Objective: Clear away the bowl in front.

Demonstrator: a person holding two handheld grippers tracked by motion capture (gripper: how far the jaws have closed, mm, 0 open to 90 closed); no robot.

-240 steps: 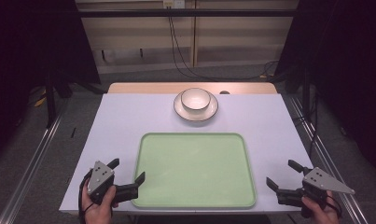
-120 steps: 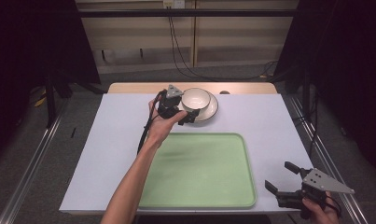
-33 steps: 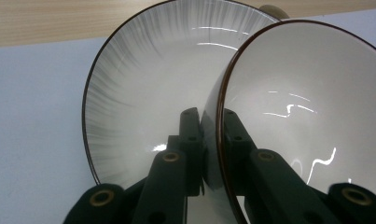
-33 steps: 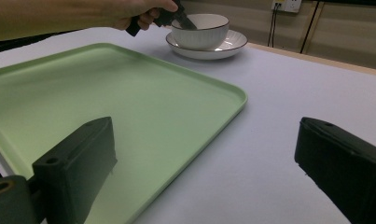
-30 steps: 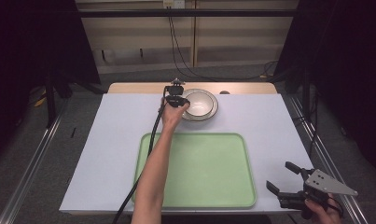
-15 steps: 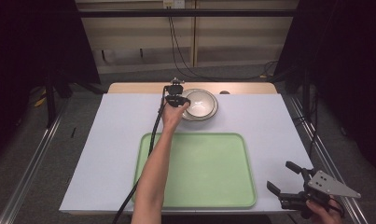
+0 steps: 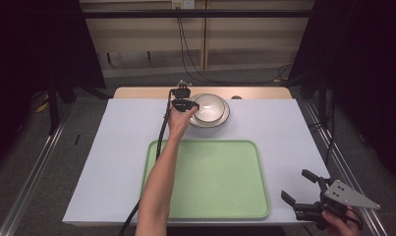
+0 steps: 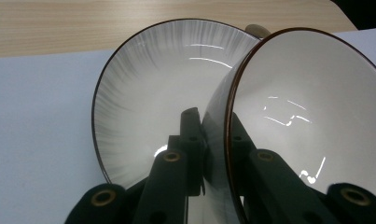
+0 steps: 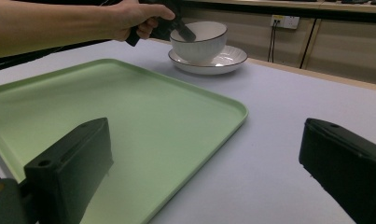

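A white bowl (image 7: pixel 210 105) with a dark rim sits in a white plate (image 7: pixel 225 117) at the back middle of the table. My left gripper (image 7: pixel 186 104) is shut on the bowl's near-left rim. In the left gripper view one jaw lies outside the bowl (image 8: pixel 307 116) wall and the other inside, with the plate (image 8: pixel 148 98) behind. The right gripper view shows the bowl (image 9: pixel 199 42) standing on the plate (image 9: pixel 218 63). My right gripper (image 7: pixel 296 186) hovers open at the front right corner, nothing between its fingers (image 9: pixel 73 163).
A large light-green tray (image 7: pixel 208 179) lies at the front middle of the white-covered table (image 7: pixel 112 147), just left of my right gripper. The person's left forearm (image 7: pixel 158 177) stretches over the tray's left side. Bare wood (image 7: pixel 136 92) shows along the table's back edge.
The left gripper travelled from the front left corner to the bowl at the back and closed on its rim. Over the last second it barely moved. The right gripper stayed put.
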